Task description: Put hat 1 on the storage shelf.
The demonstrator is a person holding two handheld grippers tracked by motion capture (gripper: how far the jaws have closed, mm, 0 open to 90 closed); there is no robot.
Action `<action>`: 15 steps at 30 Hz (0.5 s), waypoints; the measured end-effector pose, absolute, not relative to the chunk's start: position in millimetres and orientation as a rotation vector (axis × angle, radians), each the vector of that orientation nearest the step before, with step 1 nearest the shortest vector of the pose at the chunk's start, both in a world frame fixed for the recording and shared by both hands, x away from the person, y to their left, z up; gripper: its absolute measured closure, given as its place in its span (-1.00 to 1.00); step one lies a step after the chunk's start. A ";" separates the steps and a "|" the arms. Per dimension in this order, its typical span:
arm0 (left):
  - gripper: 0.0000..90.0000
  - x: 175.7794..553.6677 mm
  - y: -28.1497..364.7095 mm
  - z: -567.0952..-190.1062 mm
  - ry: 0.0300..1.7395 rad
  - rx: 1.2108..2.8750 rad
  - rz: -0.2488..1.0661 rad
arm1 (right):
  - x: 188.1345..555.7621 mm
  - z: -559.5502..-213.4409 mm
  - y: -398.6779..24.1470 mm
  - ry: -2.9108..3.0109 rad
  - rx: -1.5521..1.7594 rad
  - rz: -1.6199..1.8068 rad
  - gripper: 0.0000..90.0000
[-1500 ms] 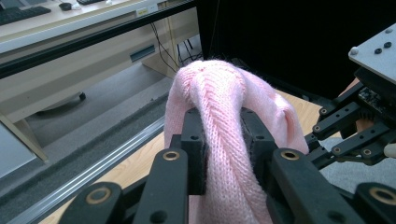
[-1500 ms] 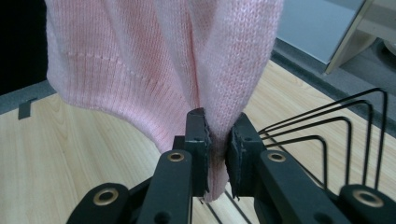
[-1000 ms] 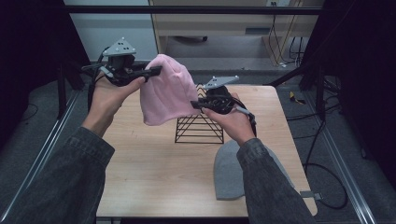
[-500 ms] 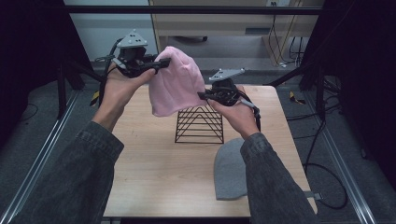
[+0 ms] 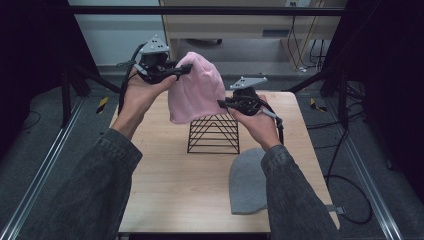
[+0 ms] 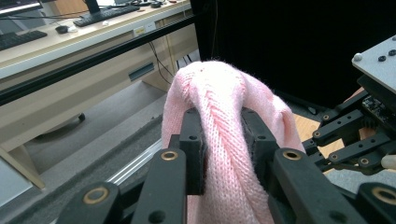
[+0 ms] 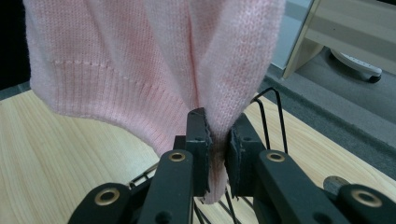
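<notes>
Pinching pink hat [image 7: 140,70], right gripper [image 7: 217,140] seemingly overhangs wire rack [image 5: 214,134].

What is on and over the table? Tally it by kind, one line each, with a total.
Knit hats: 2, the pink hat held up by both tools and the grey hat flat on the table
Wire racks: 1, the black wire rack
Tools: 2, the left tool and the right tool, each clamped on the pink hat
Total: 5
</notes>
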State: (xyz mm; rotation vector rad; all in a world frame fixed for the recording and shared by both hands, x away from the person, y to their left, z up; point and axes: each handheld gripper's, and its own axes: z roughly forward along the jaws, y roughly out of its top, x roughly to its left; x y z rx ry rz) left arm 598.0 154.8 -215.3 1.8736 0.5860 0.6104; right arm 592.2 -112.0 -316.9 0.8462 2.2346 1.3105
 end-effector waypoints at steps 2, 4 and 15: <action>0.63 597.9 152.9 -215.1 0.588 1.870 0.607 | 590.8 -316.7 -113.8 2.235 0.842 1.311 0.80; 0.62 598.0 152.0 -214.5 0.589 1.868 0.606 | 589.8 -315.8 -115.5 2.233 0.844 1.320 0.80; 0.61 599.1 147.9 -221.7 0.598 1.878 0.580 | 585.2 -323.7 -125.6 2.239 0.855 1.329 0.82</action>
